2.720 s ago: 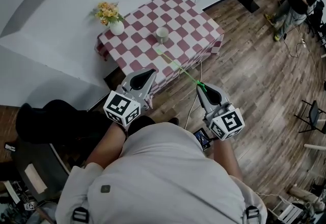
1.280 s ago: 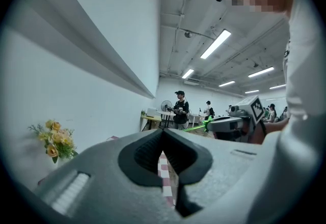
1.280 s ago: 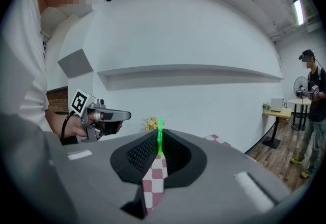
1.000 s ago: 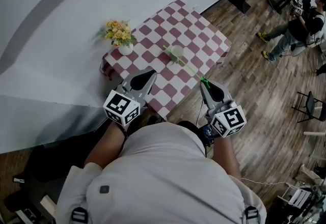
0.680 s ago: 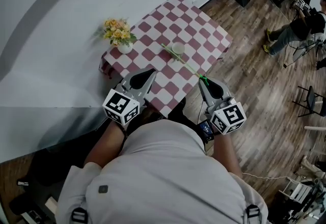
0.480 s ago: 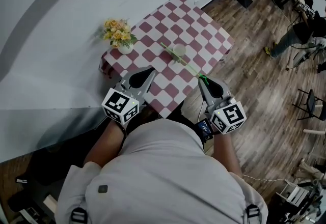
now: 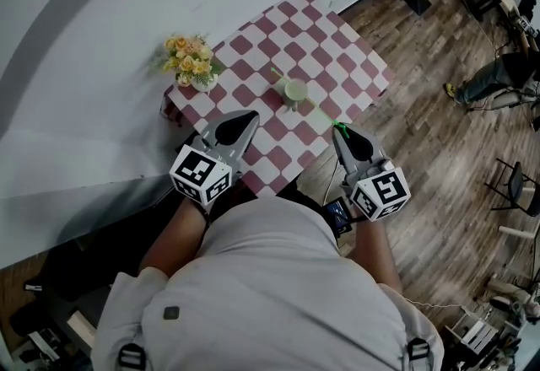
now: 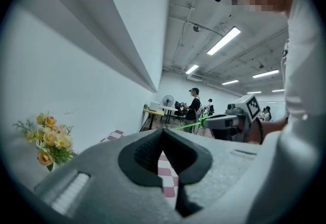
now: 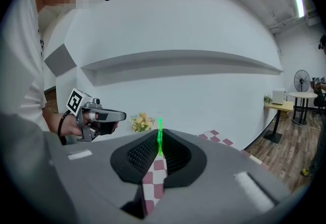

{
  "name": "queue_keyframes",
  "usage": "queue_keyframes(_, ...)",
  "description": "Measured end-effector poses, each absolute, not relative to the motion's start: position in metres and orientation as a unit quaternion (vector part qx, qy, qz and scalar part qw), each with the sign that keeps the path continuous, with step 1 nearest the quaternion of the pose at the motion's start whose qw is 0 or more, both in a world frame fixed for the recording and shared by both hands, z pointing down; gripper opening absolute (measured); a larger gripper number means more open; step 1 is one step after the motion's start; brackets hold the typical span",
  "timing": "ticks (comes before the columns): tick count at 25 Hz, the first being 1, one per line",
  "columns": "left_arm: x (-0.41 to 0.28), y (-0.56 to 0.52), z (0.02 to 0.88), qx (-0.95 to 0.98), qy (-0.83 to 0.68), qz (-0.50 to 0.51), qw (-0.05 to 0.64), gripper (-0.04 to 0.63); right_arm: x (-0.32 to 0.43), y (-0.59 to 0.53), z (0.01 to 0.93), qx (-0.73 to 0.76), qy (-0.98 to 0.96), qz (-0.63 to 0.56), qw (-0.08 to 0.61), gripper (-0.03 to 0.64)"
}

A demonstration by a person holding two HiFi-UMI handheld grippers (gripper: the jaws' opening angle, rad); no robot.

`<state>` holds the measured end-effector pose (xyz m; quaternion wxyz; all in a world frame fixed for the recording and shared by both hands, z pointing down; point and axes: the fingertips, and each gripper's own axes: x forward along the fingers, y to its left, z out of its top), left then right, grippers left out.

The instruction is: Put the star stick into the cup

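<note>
1. The right gripper [image 7: 338, 128] has its jaws pressed onto the thin green star stick [image 9: 159, 137], pinching it near one end right at the jaw tips.
2. From those tips the stick runs ahead and to the left, out over the checkered tablecloth [image 7: 253, 42] toward the pale cup [image 7: 295, 91].
3. The cup stands on the cloth ahead of the right gripper and a little to its left, well clear of the jaw tips. The stick's far end reaches the cup, and a short bit shows just past the rim on the cup's far left. Whether that end is down inside the cup cannot be told from the head view.
4. The left gripper [image 8: 163, 132] has its jaws brought together with nothing between them. It is held level beside the right gripper, apart from it, over the near part of the table.
5. A small white vase of yellow flowers [image 7: 192, 66] sits ahead of the left gripper and to its left, near the table's wall-side edge.
6. Neither gripper touches the cup or the vase.
</note>
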<state>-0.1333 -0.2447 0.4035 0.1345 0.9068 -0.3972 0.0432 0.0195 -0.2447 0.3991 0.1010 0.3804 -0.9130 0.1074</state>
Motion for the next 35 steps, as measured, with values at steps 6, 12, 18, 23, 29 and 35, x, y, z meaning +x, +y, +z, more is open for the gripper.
queue_keyframes(6,-0.117,-0.27,0.418,0.903,-0.399,0.055,0.149,0.005,0.037,-0.271,0.417,0.378,-0.911,0.127,0.108,0.028)
queue_keyframes(12,-0.1,-0.291,0.439,0.901,-0.396,0.07,0.164,0.005,0.055,-0.293,0.442,0.376,-0.906,0.151,0.124,0.028)
queue_keyframes(18,-0.089,-0.309,0.459,0.896,-0.398,0.08,0.181,0.005,0.066,-0.308,0.468,0.369,-0.903,0.168,0.145,0.028)
queue_keyframes(23,-0.083,-0.32,0.476,0.893,-0.398,0.089,0.191,0.005,0.072,-0.318,0.487,0.358,-0.902,0.187,0.154,0.028)
queue_keyframes(29,-0.077,-0.335,0.495,0.889,-0.4,0.097,0.2,0.005,0.077,-0.326,0.515,0.347,-0.898,0.204,0.178,0.029)
queue_keyframes(35,-0.074,-0.341,0.511,0.882,-0.406,0.1,0.216,0.005,0.078,-0.329,0.551,0.331,-0.892,0.221,0.212,0.028)
